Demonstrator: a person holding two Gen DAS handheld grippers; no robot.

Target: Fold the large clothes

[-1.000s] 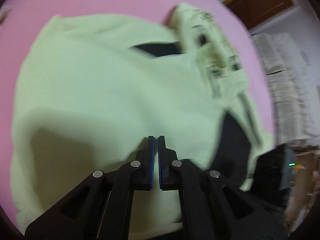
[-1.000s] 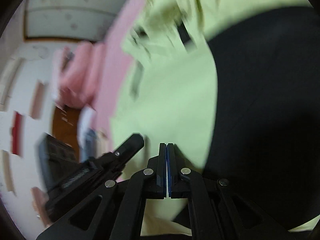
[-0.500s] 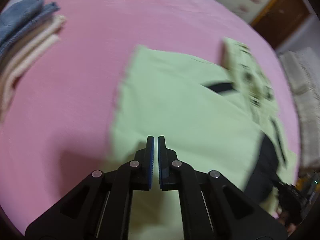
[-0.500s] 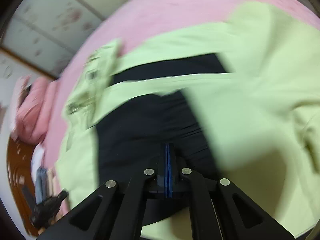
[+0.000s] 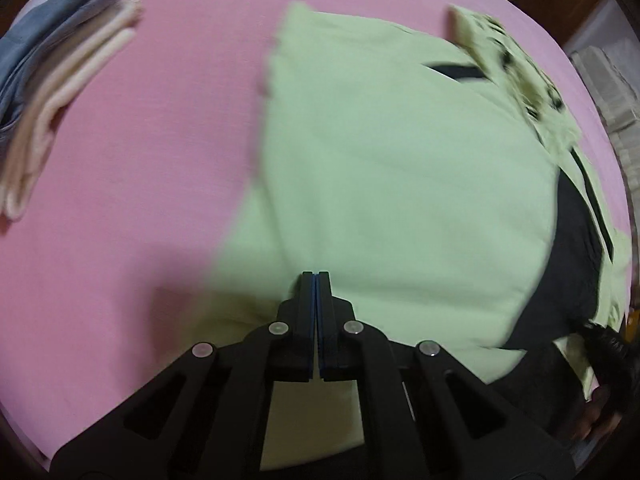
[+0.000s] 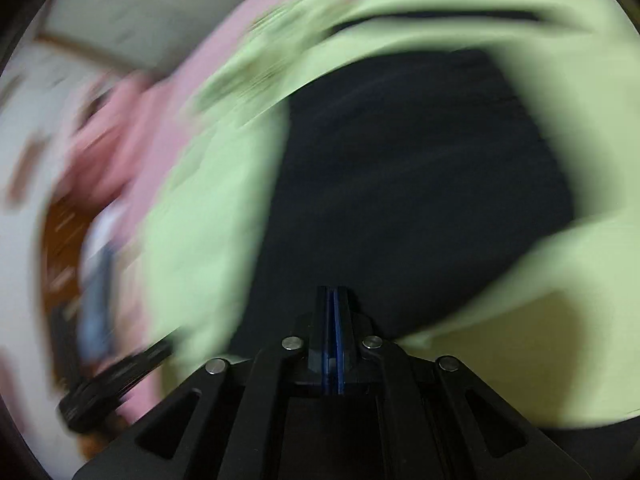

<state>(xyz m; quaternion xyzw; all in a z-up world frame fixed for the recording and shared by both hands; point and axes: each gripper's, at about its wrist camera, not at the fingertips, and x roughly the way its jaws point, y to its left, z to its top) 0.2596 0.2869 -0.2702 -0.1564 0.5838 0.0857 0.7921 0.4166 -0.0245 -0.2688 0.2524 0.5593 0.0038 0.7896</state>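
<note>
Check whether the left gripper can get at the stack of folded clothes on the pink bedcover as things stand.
Probably yes: only bare pink bedcover lies between the shut left gripper, now over the green garment, and the stack of folded clothes.

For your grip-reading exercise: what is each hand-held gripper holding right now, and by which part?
Nothing visible. The left hand-held gripper and right hand-held gripper are shut, pads together, with no fold of the garment seen between them.
</note>
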